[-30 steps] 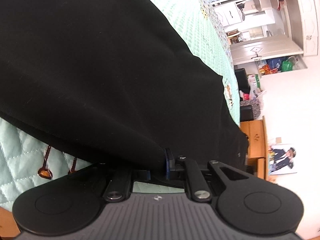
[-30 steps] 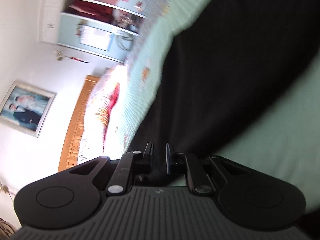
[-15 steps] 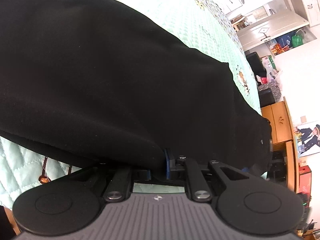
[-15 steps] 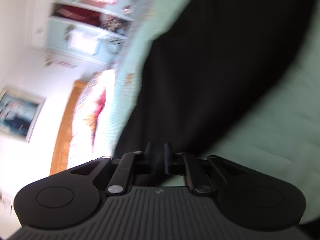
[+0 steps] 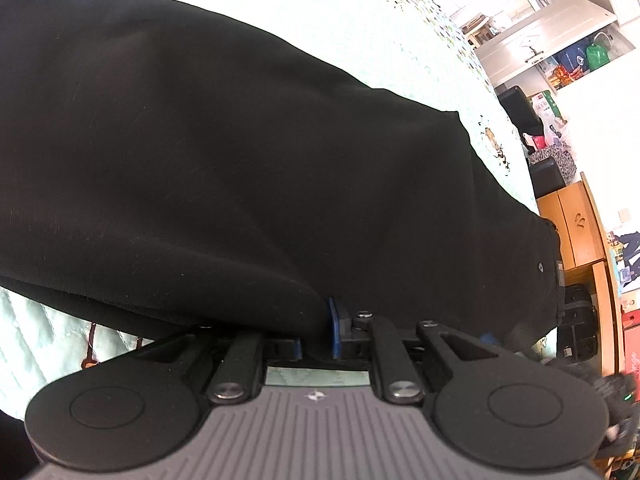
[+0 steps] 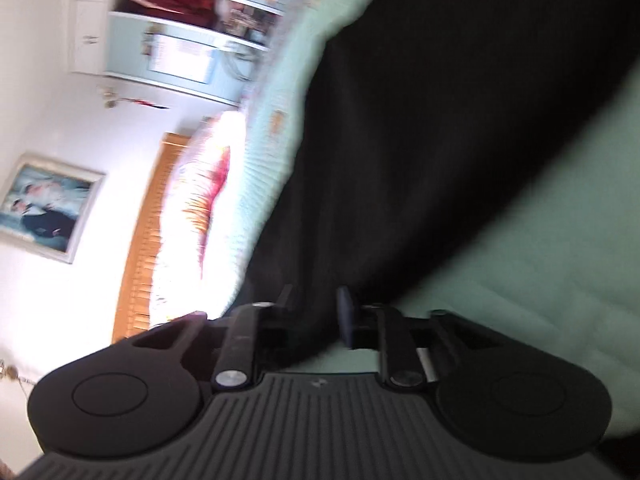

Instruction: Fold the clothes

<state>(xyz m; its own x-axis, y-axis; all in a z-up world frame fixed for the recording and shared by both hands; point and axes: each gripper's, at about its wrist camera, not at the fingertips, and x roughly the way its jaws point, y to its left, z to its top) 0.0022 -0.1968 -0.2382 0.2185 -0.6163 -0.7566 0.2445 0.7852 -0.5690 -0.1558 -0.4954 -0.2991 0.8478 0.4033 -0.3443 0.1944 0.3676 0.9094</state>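
A large black garment (image 5: pixel 240 152) is stretched over a mint green quilted bedspread (image 5: pixel 360 12). My left gripper (image 5: pixel 316 332) is shut on the garment's near edge, with cloth bunched between the blue pads. In the right wrist view the same black garment (image 6: pixel 440 140) runs diagonally up to the right. My right gripper (image 6: pixel 314 312) is shut on the garment's edge, with dark cloth between its fingers. The right view is blurred by motion.
The bedspread (image 6: pixel 540 280) lies under the garment on the right. A wooden headboard (image 6: pixel 140 240), a patterned pillow (image 6: pixel 192 208) and a framed photo (image 6: pixel 44 208) are at left. White cupboards (image 5: pixel 540 8) and a wooden cabinet (image 5: pixel 572 220) stand beyond the bed.
The left gripper has pulled the garment's edge along, so more of the cloth lies flat over the bed. The right gripper's fingers stand wider apart than half a second ago, still holding cloth.
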